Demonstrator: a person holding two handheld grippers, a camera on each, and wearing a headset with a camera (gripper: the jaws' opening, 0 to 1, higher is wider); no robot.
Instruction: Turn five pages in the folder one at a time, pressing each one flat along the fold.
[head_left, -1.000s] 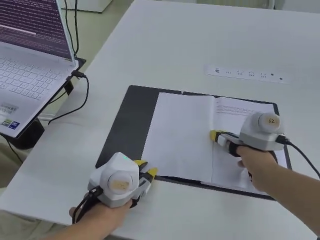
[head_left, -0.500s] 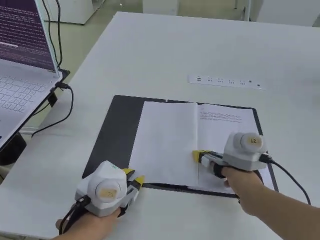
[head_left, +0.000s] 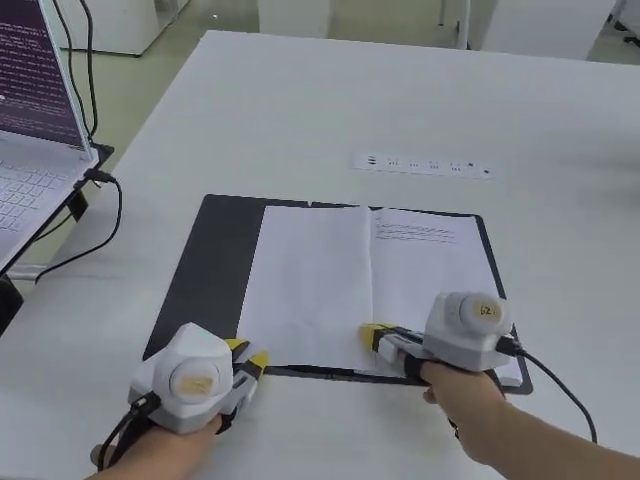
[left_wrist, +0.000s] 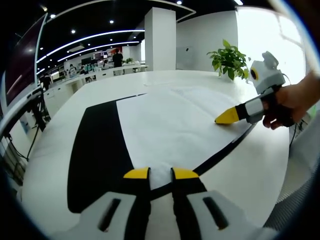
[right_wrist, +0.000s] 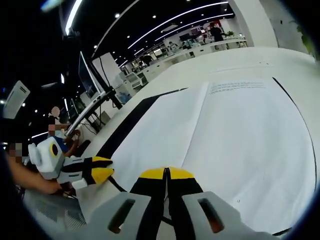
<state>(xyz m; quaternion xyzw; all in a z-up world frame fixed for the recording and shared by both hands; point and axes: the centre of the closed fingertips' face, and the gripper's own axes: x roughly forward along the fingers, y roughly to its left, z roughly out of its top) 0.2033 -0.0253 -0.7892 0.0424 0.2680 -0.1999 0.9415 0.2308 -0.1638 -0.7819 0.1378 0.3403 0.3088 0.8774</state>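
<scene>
Nearest me, at about 7 o'clock, my left gripper (head_left: 248, 353) rests at the near left corner of the open folder (head_left: 200, 270). Its yellow-tipped jaws stand a narrow gap apart and pinch nothing. At about 5 o'clock my right gripper (head_left: 375, 336) lies low with its jaws pressed together. Its tips point toward 9 o'clock and sit on the fold (head_left: 372, 270), close to the folder's near edge.

The folder lies open and flat at 12 o'clock. Its black cover is bare on the left, then comes a blank white left page (head_left: 310, 280), then a right page (head_left: 430, 270) with a few printed lines at its far end. I judge that I am pressing a page flat along the fold, at the near end of the stroke. I cannot tell how many pages are done. Next, I think, the right gripper must lift, go to the right page's outer edge at 3 o'clock, pinch one sheet alone and swing it leftward.

Farther off at 12 o'clock lies a white power strip (head_left: 428, 165). A laptop (head_left: 30, 150) is at 10 o'clock.
</scene>
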